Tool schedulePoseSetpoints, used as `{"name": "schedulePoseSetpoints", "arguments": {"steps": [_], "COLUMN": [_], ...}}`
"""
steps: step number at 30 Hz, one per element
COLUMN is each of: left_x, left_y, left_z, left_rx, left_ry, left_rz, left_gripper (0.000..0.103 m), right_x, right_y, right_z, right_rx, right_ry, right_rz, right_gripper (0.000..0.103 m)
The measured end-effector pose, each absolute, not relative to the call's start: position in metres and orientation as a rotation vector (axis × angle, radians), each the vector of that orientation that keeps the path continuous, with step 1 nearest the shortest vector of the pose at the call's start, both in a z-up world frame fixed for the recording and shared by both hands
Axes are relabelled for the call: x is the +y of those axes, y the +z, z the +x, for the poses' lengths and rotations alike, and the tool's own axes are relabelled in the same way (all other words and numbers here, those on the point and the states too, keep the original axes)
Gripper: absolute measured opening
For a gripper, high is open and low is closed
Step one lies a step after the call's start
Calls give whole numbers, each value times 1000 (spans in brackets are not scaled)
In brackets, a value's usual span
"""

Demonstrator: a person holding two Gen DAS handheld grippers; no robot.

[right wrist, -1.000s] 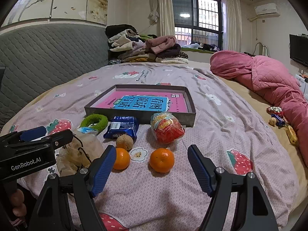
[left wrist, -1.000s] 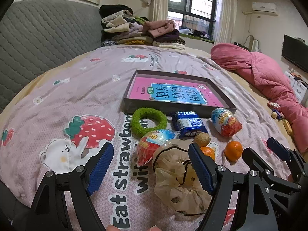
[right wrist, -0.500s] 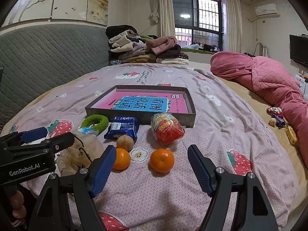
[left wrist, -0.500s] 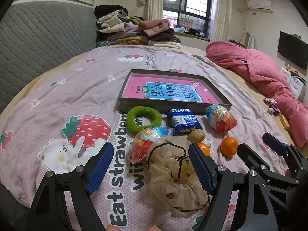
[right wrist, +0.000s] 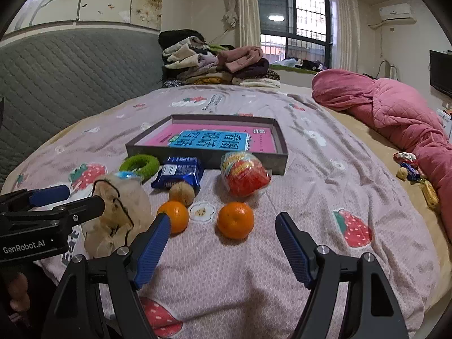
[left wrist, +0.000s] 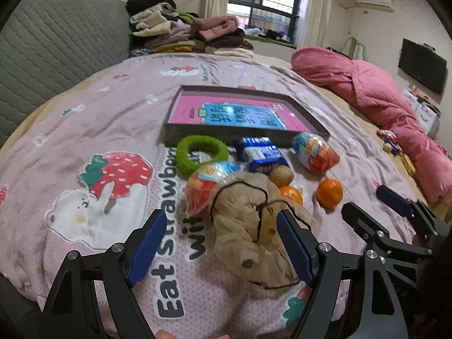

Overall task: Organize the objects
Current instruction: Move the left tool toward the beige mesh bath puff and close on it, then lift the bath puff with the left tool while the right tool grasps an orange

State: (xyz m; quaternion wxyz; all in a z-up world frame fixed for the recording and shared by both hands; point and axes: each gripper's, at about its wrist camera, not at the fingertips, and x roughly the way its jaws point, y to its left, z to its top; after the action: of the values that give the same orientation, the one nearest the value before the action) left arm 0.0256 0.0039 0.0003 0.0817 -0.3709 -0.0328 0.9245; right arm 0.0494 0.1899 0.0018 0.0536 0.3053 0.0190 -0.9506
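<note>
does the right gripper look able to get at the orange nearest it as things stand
Probably yes. The right gripper is open and holds nothing, and the orange lies just ahead, roughly between its fingers, on bare bedspread, clear of the second orange.

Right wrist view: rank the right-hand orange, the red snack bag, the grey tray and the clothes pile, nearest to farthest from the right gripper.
From the right gripper:
1. Right-hand orange, just ahead between the fingers.
2. Red snack bag, behind the orange.
3. Grey tray, mid-bed, behind the bag.
4. Clothes pile, at the bed's far end by the window.
</note>
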Motion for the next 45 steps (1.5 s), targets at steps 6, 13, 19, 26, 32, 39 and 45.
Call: {"name": "schedulePoseSetpoints", "arguments": {"steps": [6,13,19,26,32,39,45], "left_x": [4,-4,2,9,15,20,18], "left_y": [-14,-28,-37,-42,-42,-42,-40], "left_z": [25,16,9,2,-1,0,2], "left_rx": [-120,-184,-203,-233,-196,-184,-229], "left_ry": [2711,2717,2710,2689,2697,2656,2611], "left_rz": [-1180,-1249,-1282,-1299,-1302,-1281,-1259], "left_gripper": [81,81,81,81,72,37,15], "right_x": [194,195,198,206,207,198,197], "right_y": [-5,-14,-17,-28,-36,-41,-41], "right_z": [48,40,28,5,-8,-11,-9], "right_rx": [50,66,59,32,16,72,67], "right_ry": [-2867,-2858,-2875,-2876,-2866,-2849,-2840], "right_rz": [971,1025,1045,1122,1170,1162,1150], "right_gripper": [76,76,76,74,66,44,41]}}
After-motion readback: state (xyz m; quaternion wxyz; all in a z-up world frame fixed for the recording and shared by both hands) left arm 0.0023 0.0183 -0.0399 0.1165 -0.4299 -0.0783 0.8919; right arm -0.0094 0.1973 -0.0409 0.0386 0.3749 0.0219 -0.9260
